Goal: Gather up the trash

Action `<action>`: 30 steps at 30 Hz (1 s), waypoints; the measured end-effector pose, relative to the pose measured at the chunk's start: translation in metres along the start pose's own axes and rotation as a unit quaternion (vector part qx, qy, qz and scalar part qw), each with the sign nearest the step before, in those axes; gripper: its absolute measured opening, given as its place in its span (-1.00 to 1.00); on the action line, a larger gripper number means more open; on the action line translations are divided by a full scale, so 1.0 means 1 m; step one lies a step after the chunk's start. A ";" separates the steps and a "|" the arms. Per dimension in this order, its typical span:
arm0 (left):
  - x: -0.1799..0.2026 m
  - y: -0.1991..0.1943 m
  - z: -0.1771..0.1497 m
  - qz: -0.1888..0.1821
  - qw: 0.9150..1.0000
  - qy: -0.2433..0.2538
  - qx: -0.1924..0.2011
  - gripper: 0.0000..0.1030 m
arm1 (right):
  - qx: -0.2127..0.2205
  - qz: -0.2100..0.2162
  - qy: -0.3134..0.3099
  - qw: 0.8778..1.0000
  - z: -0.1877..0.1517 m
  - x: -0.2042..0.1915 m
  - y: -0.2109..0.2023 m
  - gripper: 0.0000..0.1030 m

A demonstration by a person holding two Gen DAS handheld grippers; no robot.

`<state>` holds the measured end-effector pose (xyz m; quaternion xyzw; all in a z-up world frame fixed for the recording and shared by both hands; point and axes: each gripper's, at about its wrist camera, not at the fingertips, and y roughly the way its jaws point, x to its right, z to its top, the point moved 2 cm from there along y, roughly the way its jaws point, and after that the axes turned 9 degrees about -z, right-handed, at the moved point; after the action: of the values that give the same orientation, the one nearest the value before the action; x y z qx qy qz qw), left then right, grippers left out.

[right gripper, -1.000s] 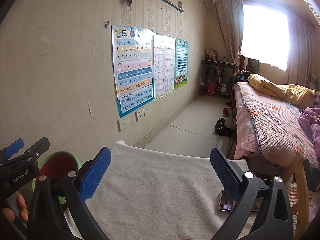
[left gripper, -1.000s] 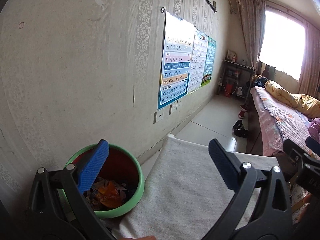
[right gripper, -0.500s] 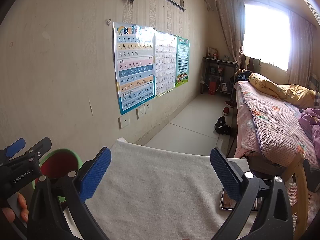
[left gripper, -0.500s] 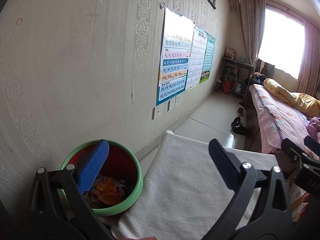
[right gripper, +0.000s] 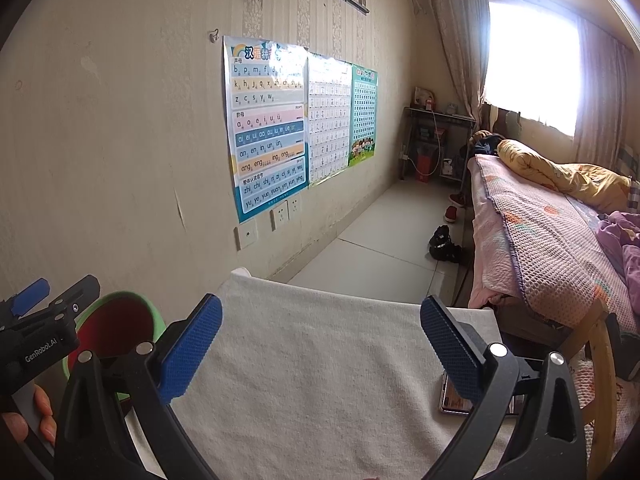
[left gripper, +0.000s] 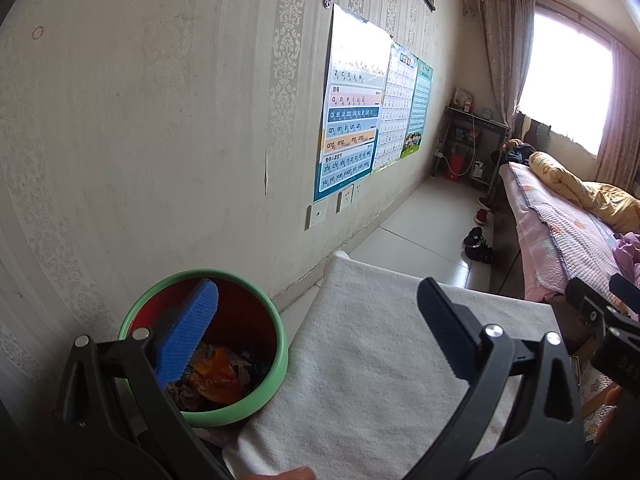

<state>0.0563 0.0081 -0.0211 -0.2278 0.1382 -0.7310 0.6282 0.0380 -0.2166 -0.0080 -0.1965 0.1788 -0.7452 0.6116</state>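
While both grippers hang over the cloth-covered table [right gripper: 320,368], I see nothing caught in either one. My left gripper [left gripper: 316,332] has its jaws spread wide, the left blue pad [left gripper: 188,332] in front of the mouth of the trash bin [left gripper: 276,364] and the right pad above the white cloth. My right gripper [right gripper: 320,340] is just as wide apart, both pads above the cloth, empty.

That bin, green-rimmed and red inside, stands off the table's left edge, close to the wallpapered wall [left gripper: 160,120]. Through the left wrist camera I make out crumpled trash [left gripper: 218,372] lying in its bottom: an orange wrapper, pale paper scraps, something dark blue. From the right wrist camera the bin [right gripper: 120,320] shows only partly, behind the left gripper's body [right gripper: 40,340], which a hand [right gripper: 28,420] grips at the lower left.

A phone [right gripper: 456,400] lies at the table's right edge, half hidden behind my right gripper's right finger. No loose trash shows on the cloth itself.

Beyond the far edge of the table, pale floor tiles run along the wall, where three learning posters [right gripper: 268,128] hang above sockets. A bed [right gripper: 540,232] with a pink knitted cover sits along the right, dark shoes [right gripper: 444,244] on the floor beside it, and a bright curtained window [right gripper: 532,60] at the far end.
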 end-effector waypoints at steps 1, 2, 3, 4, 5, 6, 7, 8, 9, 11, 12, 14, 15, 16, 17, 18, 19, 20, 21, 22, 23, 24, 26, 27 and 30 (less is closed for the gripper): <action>0.000 0.000 0.000 0.000 1.000 0.000 0.000 0.90 | -0.001 0.000 0.000 1.000 0.000 0.000 0.000 0.87; 0.000 0.000 0.000 -0.001 1.000 0.000 0.000 0.90 | -0.001 0.000 0.000 1.000 -0.001 0.001 0.001 0.87; 0.000 0.000 0.000 -0.001 1.000 0.000 -0.001 0.90 | -0.002 -0.001 0.000 1.000 0.000 0.001 0.001 0.87; -0.001 0.000 0.000 0.000 1.000 0.000 -0.001 0.90 | -0.002 -0.001 0.000 1.000 -0.001 0.001 0.001 0.87; -0.001 0.000 0.000 0.000 1.000 -0.001 -0.001 0.90 | -0.003 -0.001 0.000 1.000 -0.001 0.001 0.001 0.87; -0.001 0.000 0.000 -0.001 1.000 -0.001 -0.002 0.90 | -0.003 -0.001 0.000 1.000 -0.002 0.001 0.002 0.87; -0.001 0.001 -0.001 -0.001 1.000 -0.002 -0.003 0.90 | -0.004 -0.002 0.000 1.000 -0.002 0.001 0.002 0.87; -0.001 0.001 0.000 -0.002 1.000 -0.003 -0.004 0.90 | -0.005 -0.002 -0.001 1.000 -0.002 0.001 0.003 0.87; -0.002 0.001 -0.001 -0.003 1.000 -0.004 -0.004 0.90 | -0.007 -0.002 0.000 1.000 -0.003 0.001 0.004 0.87; -0.002 0.002 -0.003 -0.005 1.000 -0.006 -0.005 0.90 | -0.013 -0.002 0.000 1.000 -0.006 0.002 0.007 0.87; -0.003 0.002 -0.004 -0.006 1.000 -0.006 -0.006 0.90 | -0.019 0.000 0.002 1.000 -0.009 0.003 0.010 0.87; -0.004 0.004 -0.006 -0.006 1.000 -0.004 -0.010 0.90 | -0.044 0.005 0.010 0.999 -0.020 0.008 0.020 0.87; -0.005 0.005 -0.007 -0.005 1.000 -0.001 -0.013 0.90 | -0.062 0.002 0.013 0.998 -0.028 0.012 0.029 0.86; -0.006 0.005 -0.008 -0.004 1.000 0.001 -0.015 0.90 | -0.083 -0.005 0.017 0.996 -0.040 0.018 0.038 0.86; -0.009 0.006 -0.010 -0.003 1.000 0.002 -0.018 0.90 | -0.100 -0.013 0.022 0.995 -0.053 0.024 0.045 0.86; -0.012 0.007 -0.013 -0.001 1.000 0.003 -0.024 0.90 | -0.120 -0.027 0.026 0.992 -0.069 0.034 0.055 0.86; -0.017 0.008 -0.016 0.004 1.000 0.002 -0.031 0.90 | -0.141 -0.047 0.029 0.988 -0.085 0.044 0.064 0.86; -0.022 0.009 -0.019 0.009 0.999 0.001 -0.038 0.90 | -0.161 -0.065 0.032 0.984 -0.101 0.053 0.072 0.86; -0.028 0.010 -0.023 0.015 0.999 -0.002 -0.044 0.90 | -0.182 -0.081 0.037 0.979 -0.118 0.064 0.079 0.86; -0.034 0.011 -0.027 0.020 0.998 -0.005 -0.051 0.90 | -0.201 -0.092 0.046 0.974 -0.133 0.074 0.085 0.86; -0.040 0.012 -0.032 0.025 0.998 -0.009 -0.057 0.90 | -0.214 -0.100 0.056 0.970 -0.145 0.084 0.090 0.86; -0.045 0.013 -0.035 0.028 0.997 -0.013 -0.063 0.90 | -0.222 -0.108 0.065 0.967 -0.158 0.093 0.093 0.86; -0.054 0.015 -0.044 0.034 0.996 -0.020 -0.080 0.90 | -0.236 -0.131 0.070 0.960 -0.178 0.106 0.097 0.86; -0.058 0.016 -0.049 0.036 0.995 -0.024 -0.087 0.90 | -0.245 -0.139 0.072 0.957 -0.186 0.112 0.100 0.86; -0.068 0.017 -0.060 0.040 0.993 -0.035 -0.104 0.90 | -0.250 -0.138 0.113 0.952 -0.204 0.128 0.101 0.87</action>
<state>0.0473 0.0667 -0.0915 -0.3113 0.2000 -0.6786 0.6345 -0.0034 -0.3560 -0.2249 -0.2803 0.3984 -0.7712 0.4099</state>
